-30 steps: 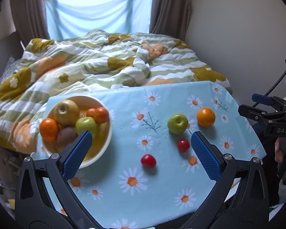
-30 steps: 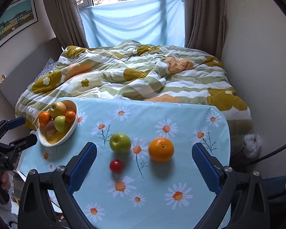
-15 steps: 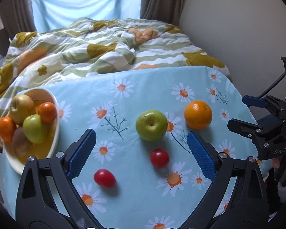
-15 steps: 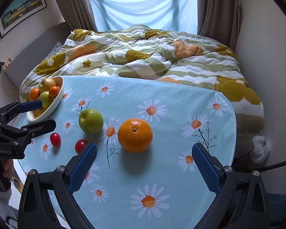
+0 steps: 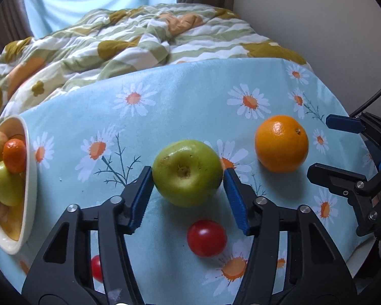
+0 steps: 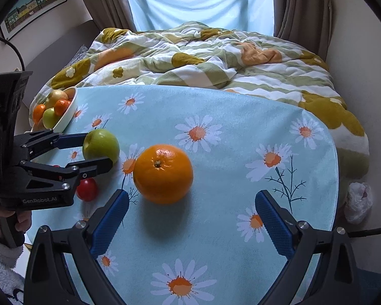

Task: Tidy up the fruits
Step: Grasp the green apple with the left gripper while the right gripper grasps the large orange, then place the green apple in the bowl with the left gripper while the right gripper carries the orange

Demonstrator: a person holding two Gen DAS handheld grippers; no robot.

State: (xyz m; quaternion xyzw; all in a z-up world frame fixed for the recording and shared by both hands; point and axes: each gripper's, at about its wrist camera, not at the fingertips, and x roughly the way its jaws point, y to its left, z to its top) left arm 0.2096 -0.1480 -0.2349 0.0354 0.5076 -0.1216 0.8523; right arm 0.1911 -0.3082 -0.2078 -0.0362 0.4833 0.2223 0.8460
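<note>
In the left wrist view, the apple is seen between the blue pads of the left gripper; the jaws have just been closing, and both pads are set against the apple's sides, so the apple is gripped on the cloth; a tomato lies just below the apple, a second tomato lower left, partly hidden; the orange sits right of the apple, apart from it; the bowl of fruit stands well left of the apple.

In the right wrist view, the right gripper is held wide open, nothing between its pads; the orange is found just beyond them, right of the apple; the bowl is seen up-left of the apple.
</note>
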